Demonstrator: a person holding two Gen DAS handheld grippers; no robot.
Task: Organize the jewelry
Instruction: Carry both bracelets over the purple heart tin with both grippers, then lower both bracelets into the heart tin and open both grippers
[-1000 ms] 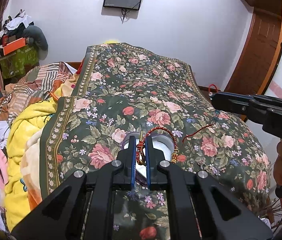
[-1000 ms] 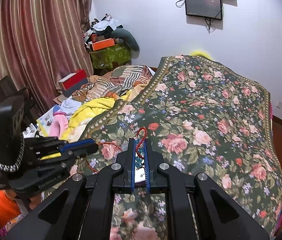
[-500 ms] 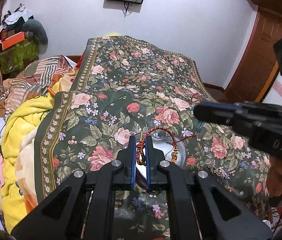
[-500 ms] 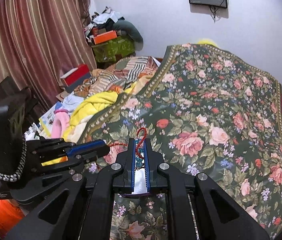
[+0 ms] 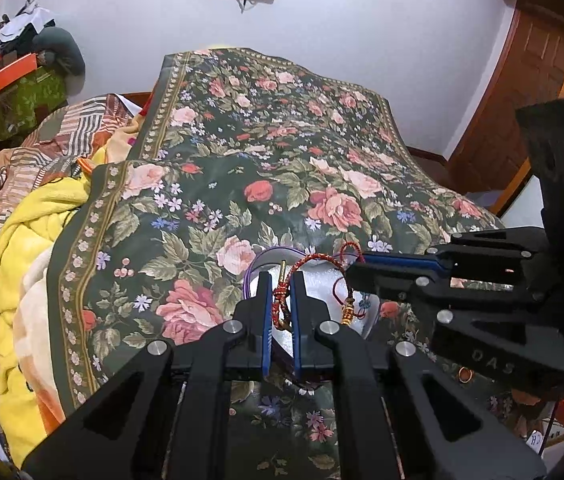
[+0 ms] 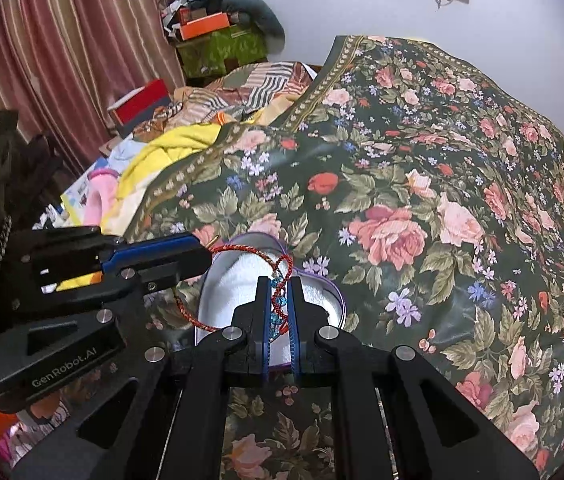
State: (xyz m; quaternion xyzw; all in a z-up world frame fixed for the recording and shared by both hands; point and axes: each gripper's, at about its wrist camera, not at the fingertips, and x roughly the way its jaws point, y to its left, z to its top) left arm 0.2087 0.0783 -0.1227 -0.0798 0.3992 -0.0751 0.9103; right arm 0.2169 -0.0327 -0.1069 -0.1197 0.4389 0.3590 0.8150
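My left gripper (image 5: 281, 280) is shut on a red braided bracelet (image 5: 314, 259) with gold end beads, which loops out over a heart-shaped box (image 5: 248, 276) with a purple rim and white lining. My right gripper (image 6: 280, 284) is shut on a thin red cord bracelet (image 6: 278, 300) strung with blue beads, just above the same box (image 6: 336, 294). The two grippers are close together over the box. The right gripper (image 5: 356, 266) comes in from the right in the left wrist view, and the left gripper (image 6: 202, 250) comes in from the left in the right wrist view.
The box lies on a dark floral bedspread (image 6: 422, 184). A yellow blanket (image 5: 30, 232) and heaped clothes lie to the left, with a striped curtain (image 6: 62, 40) beyond. A wooden door (image 5: 534, 92) is at the right. A small gold ring-like piece (image 5: 464, 374) lies on the bedspread under the right gripper.
Both grippers have come down toward the heart-shaped box, each still gripping its bracelet. The right gripper has moved in closer to the left one.
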